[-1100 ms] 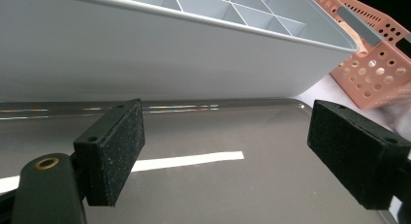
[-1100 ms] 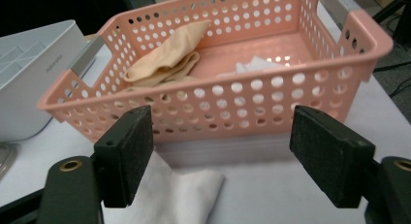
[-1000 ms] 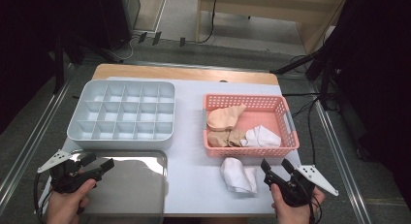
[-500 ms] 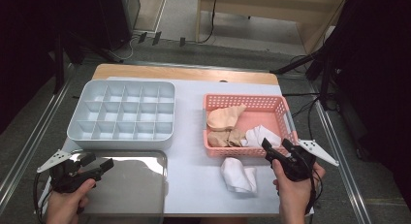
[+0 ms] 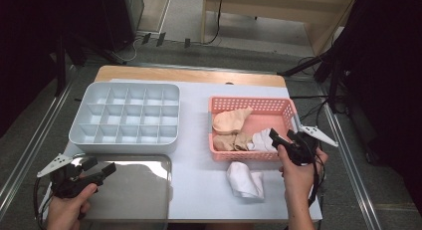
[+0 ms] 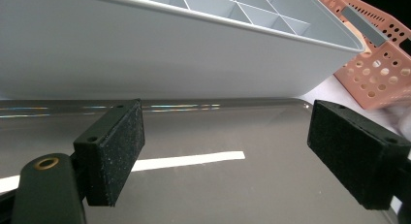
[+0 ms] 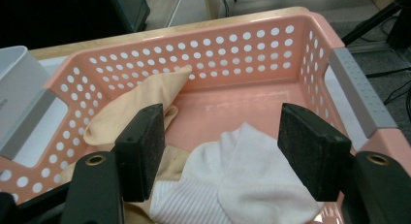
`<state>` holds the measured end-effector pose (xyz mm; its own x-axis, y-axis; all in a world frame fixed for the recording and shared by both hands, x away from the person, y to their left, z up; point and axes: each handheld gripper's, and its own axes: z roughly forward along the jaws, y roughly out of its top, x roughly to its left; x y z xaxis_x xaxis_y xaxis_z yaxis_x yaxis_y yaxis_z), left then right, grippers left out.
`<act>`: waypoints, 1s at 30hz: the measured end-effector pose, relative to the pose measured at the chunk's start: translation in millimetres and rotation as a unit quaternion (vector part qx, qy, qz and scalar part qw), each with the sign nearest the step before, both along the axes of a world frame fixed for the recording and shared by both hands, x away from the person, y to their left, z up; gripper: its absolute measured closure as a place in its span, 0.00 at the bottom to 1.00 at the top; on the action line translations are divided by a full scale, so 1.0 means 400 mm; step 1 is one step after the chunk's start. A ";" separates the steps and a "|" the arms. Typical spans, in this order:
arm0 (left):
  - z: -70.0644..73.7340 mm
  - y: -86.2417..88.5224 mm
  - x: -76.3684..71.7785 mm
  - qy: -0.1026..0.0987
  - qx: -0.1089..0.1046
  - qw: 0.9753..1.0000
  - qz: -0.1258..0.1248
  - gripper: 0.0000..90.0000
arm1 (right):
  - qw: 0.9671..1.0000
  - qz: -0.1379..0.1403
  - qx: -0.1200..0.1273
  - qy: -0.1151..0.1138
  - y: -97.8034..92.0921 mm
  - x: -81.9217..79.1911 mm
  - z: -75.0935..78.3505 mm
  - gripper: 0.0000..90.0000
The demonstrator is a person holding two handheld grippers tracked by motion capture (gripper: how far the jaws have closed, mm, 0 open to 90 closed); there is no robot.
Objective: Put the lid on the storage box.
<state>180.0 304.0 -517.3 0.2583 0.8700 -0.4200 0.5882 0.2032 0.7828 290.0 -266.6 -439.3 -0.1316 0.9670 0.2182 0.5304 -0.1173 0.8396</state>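
Observation:
A pink perforated basket [image 5: 251,103] [image 7: 242,44] sits at the right of the table. It holds a beige sock [image 5: 231,121] [image 7: 140,103] and a white sock [image 5: 261,139] [image 7: 242,175]. Another white sock [image 5: 245,179] lies on the table just in front of the basket. My right gripper [image 5: 278,138] [image 7: 228,146] hovers open over the basket's near right corner, its jaws straddling the white sock inside. Over a shiny metal tray [image 5: 129,190] [image 6: 208,185] at the front left, my left gripper [image 5: 99,169] [image 6: 225,146] is open and holds nothing.
A grey divided organiser [image 5: 124,115] [image 6: 145,54] with several empty compartments stands at the left, behind the metal tray. The table's wooden back edge [image 5: 189,75] runs behind both containers. Cables and dark stands lie on the floor beyond.
My right gripper has moved forward from the table's front edge, past the loose white sock, to the basket's near side. The left gripper has stayed put.

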 end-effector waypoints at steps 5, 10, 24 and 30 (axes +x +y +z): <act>-0.002 -0.004 0.001 0.000 0.001 1.000 -0.001 0.16 | 1.000 0.004 -0.003 0.022 0.011 0.043 -0.020 0.42; -0.002 -0.001 0.001 0.000 -0.001 1.000 0.001 0.16 | 0.999 0.002 -0.006 0.044 0.022 0.082 -0.044 0.43; 0.000 0.004 0.001 -0.001 -0.002 1.000 0.003 0.16 | 0.990 0.005 -0.051 0.129 0.037 0.149 -0.104 0.47; 0.001 0.005 0.000 -0.002 -0.004 1.000 0.004 0.16 | 0.985 0.003 -0.065 0.160 0.043 0.164 -0.115 0.44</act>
<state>180.1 305.9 -517.0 0.2525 0.8685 -0.4265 0.5836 0.2149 0.7831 355.4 -249.5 -485.2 -0.0829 0.9888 0.1240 0.7703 -0.0153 0.6374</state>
